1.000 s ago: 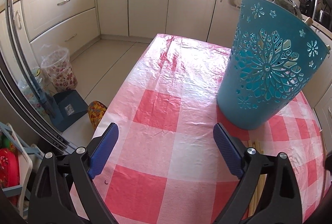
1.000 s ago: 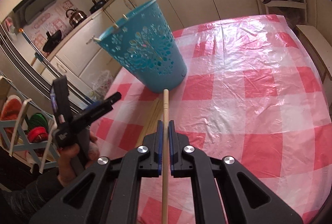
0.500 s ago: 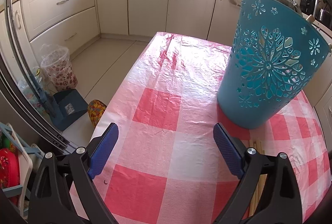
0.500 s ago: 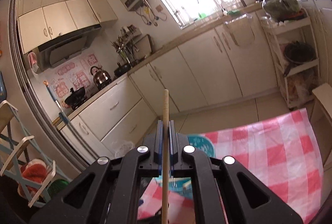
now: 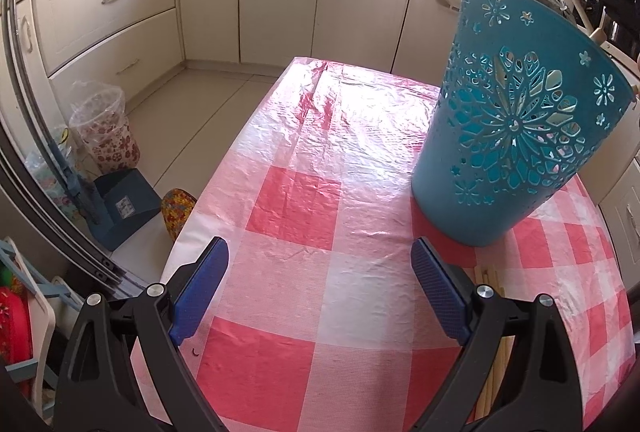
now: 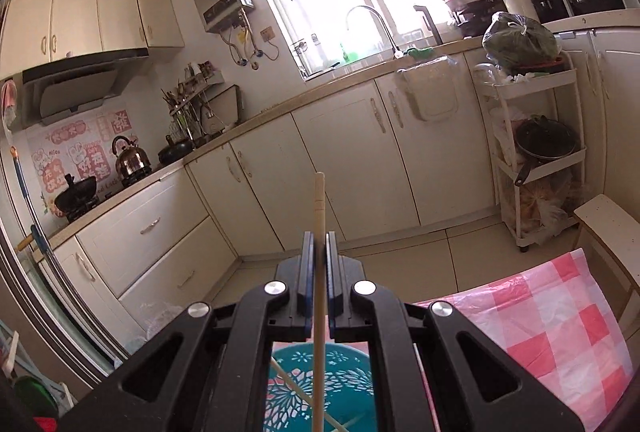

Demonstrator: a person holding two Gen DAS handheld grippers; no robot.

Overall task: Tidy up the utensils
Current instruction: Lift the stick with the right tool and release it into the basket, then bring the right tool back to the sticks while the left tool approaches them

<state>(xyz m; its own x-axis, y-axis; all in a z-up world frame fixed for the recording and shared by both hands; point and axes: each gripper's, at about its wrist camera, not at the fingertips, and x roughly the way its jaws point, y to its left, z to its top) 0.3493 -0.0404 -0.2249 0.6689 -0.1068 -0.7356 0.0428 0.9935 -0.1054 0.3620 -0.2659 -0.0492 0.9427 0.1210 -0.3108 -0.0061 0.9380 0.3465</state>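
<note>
One blue cut-out basket (image 5: 516,136) stands on the far right of one pink-checked tablecloth (image 5: 304,200), two grippers are in view, one chopstick (image 6: 319,216) is clamped upright, and a few more chopsticks (image 5: 486,274) lie near the basket, their number unclear.

pink and white stickers (image 6: 76,156) on the wall behind the stove, at the left of the right wrist view, carry large chinese characters, too small and warped to read with confidence; beneath them runs a strip of small latin lettering, where only something like "and luck" can be guessed. a white label (image 5: 125,207) sits on the blue dustpan at the lower left of the left wrist view, its print too small to read. no other text can be read.
</note>
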